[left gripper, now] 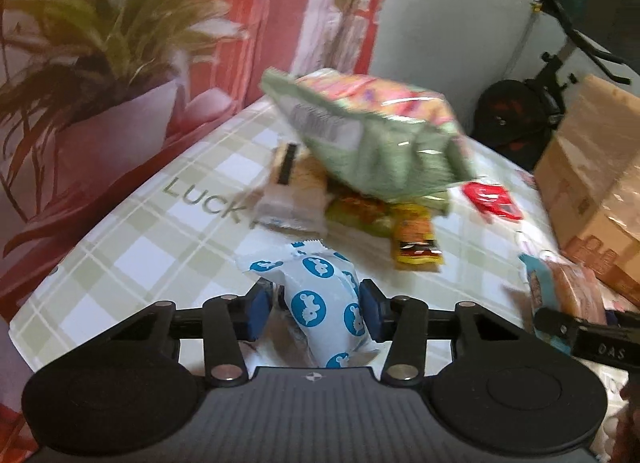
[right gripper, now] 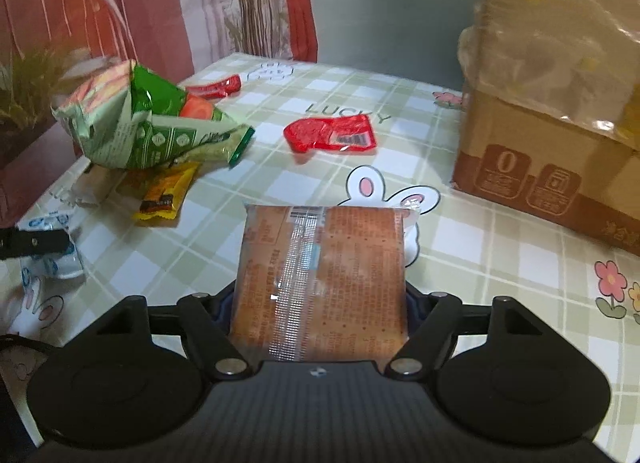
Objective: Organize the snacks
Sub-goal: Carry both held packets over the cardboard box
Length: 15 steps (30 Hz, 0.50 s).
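My left gripper [left gripper: 316,309] is shut on a white packet with blue dots [left gripper: 320,299], held just above the checked tablecloth [left gripper: 132,247]. The same packet shows at the left edge of the right wrist view [right gripper: 52,247]. My right gripper [right gripper: 320,303] is shut on a flat orange-brown biscuit packet [right gripper: 320,279], also seen in the left wrist view [left gripper: 568,291]. A pile of snacks lies ahead: a big green chip bag [left gripper: 372,135] [right gripper: 140,123], a yellow-orange sachet [left gripper: 416,243] [right gripper: 164,191], a white wrapped bar [left gripper: 292,191].
Two red packets lie on the cloth, one mid-table [right gripper: 332,133] and one further back [right gripper: 216,88]. A cardboard box [right gripper: 552,159] stands at the right. A potted plant [left gripper: 108,47] is beyond the table's left edge. Dark equipment [left gripper: 516,115] stands behind the table.
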Each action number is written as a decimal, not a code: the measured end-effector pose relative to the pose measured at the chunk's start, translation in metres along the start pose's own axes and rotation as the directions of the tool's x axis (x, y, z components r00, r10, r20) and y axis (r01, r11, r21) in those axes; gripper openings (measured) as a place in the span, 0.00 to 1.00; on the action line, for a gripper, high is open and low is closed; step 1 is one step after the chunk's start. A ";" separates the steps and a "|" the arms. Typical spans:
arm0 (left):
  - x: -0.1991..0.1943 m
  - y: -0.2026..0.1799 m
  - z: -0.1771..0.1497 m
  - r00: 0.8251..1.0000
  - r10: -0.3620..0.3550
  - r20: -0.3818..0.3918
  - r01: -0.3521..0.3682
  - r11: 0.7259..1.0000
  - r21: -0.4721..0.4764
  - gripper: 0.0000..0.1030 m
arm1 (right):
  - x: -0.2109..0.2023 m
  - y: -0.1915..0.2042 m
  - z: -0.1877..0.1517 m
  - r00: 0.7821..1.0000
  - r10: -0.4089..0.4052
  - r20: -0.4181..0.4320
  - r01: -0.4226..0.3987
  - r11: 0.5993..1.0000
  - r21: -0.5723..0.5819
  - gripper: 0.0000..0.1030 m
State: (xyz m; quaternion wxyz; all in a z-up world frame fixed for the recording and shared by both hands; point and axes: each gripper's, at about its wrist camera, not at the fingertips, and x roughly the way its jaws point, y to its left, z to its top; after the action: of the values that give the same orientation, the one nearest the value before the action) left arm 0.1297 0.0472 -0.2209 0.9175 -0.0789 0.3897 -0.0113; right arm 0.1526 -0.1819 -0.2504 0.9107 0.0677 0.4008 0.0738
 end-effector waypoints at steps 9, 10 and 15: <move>-0.039 -0.061 0.016 0.987 -0.136 0.088 0.126 0.986 0.105 0.46 | -0.045 -0.022 0.010 0.989 0.008 0.145 0.001 0.998 -0.064 0.72; -0.044 -0.070 0.020 0.983 -0.154 0.101 0.142 0.983 0.119 0.46 | -0.051 -0.027 0.012 0.987 0.009 0.162 0.002 0.998 -0.068 0.72; -0.068 -0.119 0.049 0.953 -0.257 0.161 0.224 0.955 0.196 0.46 | -0.091 -0.051 0.033 0.964 0.015 0.264 0.012 0.995 -0.102 0.72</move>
State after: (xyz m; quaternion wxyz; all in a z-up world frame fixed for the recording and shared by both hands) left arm 0.1225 -0.0580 -0.1204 0.9447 -0.0457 0.2879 -0.1501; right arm 0.1203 -0.2508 -0.1720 0.9582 0.0302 0.2714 0.0852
